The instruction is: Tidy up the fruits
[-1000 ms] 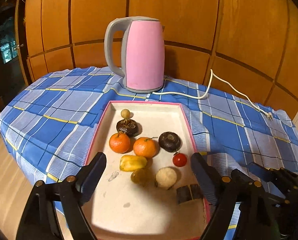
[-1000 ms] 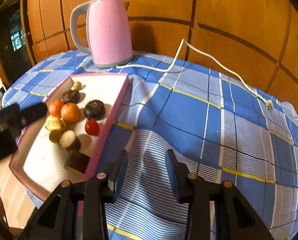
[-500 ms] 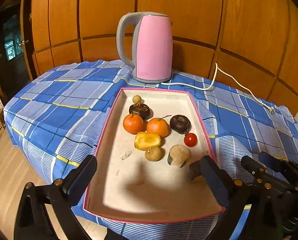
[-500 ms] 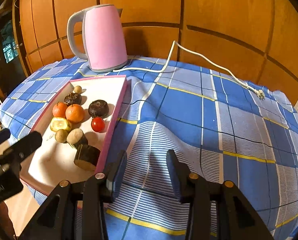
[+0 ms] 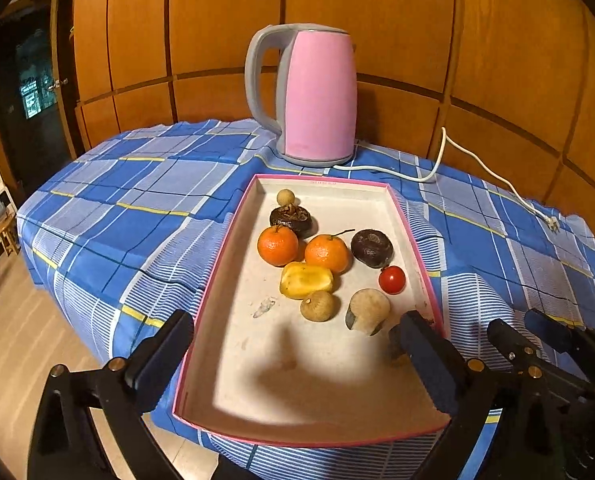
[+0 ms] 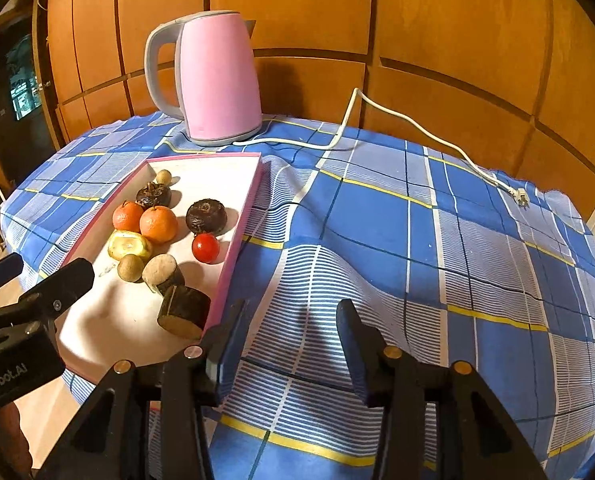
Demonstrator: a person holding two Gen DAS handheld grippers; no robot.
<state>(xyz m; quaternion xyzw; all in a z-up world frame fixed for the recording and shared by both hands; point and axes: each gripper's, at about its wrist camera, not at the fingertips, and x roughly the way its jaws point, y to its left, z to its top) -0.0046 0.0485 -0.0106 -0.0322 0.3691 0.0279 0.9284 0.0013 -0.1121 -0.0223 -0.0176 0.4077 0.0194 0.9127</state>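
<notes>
On the blue plaid-clothed counter (image 5: 137, 216), a pink-rimmed white rectangular tray (image 5: 413, 216) holds the mixed fruits (image 5: 325, 252). Over its near end, the left hand-held gripper (image 5: 293, 344), jaws just widened, gapes empty; the right hand-held gripper (image 6: 289, 344) hovers part-spread over cloth.

A white tray with a pink rim (image 5: 221, 264) lies flat, and all the fruits sit in it. At the far end is a small tan ball (image 5: 285, 197), with a dark wrinkly fruit (image 5: 291, 219) just by it. Two oranges (image 5: 278, 245) sit side by side. Next to them is another dark round fruit (image 5: 372, 248). A little red tomato (image 5: 392, 279) is near the rim. Closer in lie a yellow piece (image 5: 306, 280), a small brown ball (image 5: 316, 306) and two cut brown chunks (image 6: 183, 311).
</notes>
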